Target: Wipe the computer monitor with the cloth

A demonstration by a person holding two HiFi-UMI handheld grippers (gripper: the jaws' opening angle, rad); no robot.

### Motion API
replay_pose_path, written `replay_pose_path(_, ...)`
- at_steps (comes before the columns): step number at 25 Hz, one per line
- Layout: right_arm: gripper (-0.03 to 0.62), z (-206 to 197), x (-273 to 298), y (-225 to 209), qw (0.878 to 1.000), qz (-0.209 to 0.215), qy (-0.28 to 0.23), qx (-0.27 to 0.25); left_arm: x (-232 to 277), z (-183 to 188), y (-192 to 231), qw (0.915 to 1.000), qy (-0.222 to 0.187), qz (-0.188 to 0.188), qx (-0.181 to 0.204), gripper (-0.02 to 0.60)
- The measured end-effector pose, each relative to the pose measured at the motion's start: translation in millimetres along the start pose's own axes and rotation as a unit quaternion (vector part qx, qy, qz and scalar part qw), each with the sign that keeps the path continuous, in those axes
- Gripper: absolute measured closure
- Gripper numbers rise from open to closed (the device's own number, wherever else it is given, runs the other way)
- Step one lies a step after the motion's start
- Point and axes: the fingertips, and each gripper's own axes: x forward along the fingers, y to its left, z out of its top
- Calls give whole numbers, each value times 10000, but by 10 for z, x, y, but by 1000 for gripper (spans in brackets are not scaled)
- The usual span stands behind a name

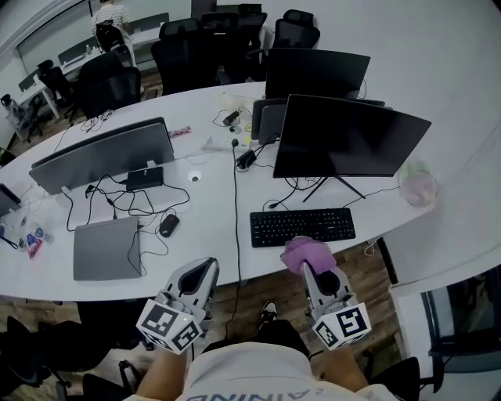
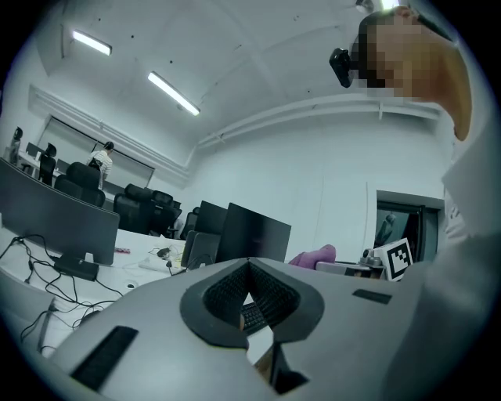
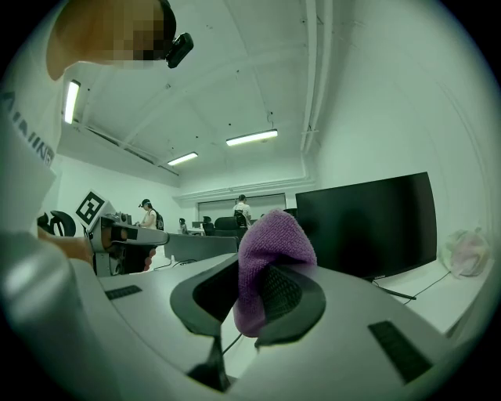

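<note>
The black computer monitor (image 1: 348, 139) stands on the white desk (image 1: 211, 243), behind a keyboard (image 1: 302, 226). It also fills the right of the right gripper view as a dark monitor (image 3: 368, 227), and the left gripper view has the same monitor (image 2: 252, 233) further off. My right gripper (image 1: 311, 270) hangs just off the desk's near edge, shut on a purple cloth (image 1: 305, 252). That cloth (image 3: 270, 258) bulges up between the jaws of the right gripper (image 3: 262, 270). My left gripper (image 1: 205, 270) sits to the left, and in its own view the left gripper (image 2: 249, 266) is shut on nothing.
A second monitor (image 1: 102, 157), a closed laptop (image 1: 106, 247), a mouse (image 1: 168, 225) and loose cables cover the desk's left half. Another screen (image 1: 315, 72) stands behind the black one. A pale bag (image 1: 417, 188) sits at the right end. Office chairs and a person (image 1: 109, 16) are far back.
</note>
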Motion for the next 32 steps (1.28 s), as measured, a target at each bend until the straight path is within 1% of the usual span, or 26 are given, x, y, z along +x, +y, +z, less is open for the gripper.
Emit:
replay_pose_path(6, 539, -38, 319, -589, 9992, 360, 42, 150, 554, -7, 33, 9984, 142, 536, 144, 577)
replay_pose_path(11, 539, -76, 620, -953, 9973, 663, 101, 288, 862, -52, 12, 9961, 302, 793, 224, 577)
replay_pose_path(15, 539, -129, 867, -1063, 9956, 856, 137, 366, 979, -156, 50, 9944, 483, 923, 186, 577)
replay_pose_path(20, 539, -256, 1146, -955, 9931, 1034, 351, 425, 977, -183, 289, 9930, 520, 1064, 50, 577)
replay_pose_path(22, 539, -289, 1246, -909, 9930, 1032, 432, 385, 1014, -183, 412, 9933, 499, 1038, -27, 577)
replay_pose_path(24, 539, -322, 1355, -907, 9938, 921, 527, 330, 1098, -190, 530, 9947, 490, 902, -85, 577)
replay_pose_path(28, 539, -387, 1573, -881, 9955, 480, 732, 350, 1252, -153, 817, 9976, 489, 479, -100, 577)
replay_pose_path(32, 539, -479, 1824, -783, 9947, 165, 917, 441, 1322, -86, 1144, 9986, 459, 241, -96, 577)
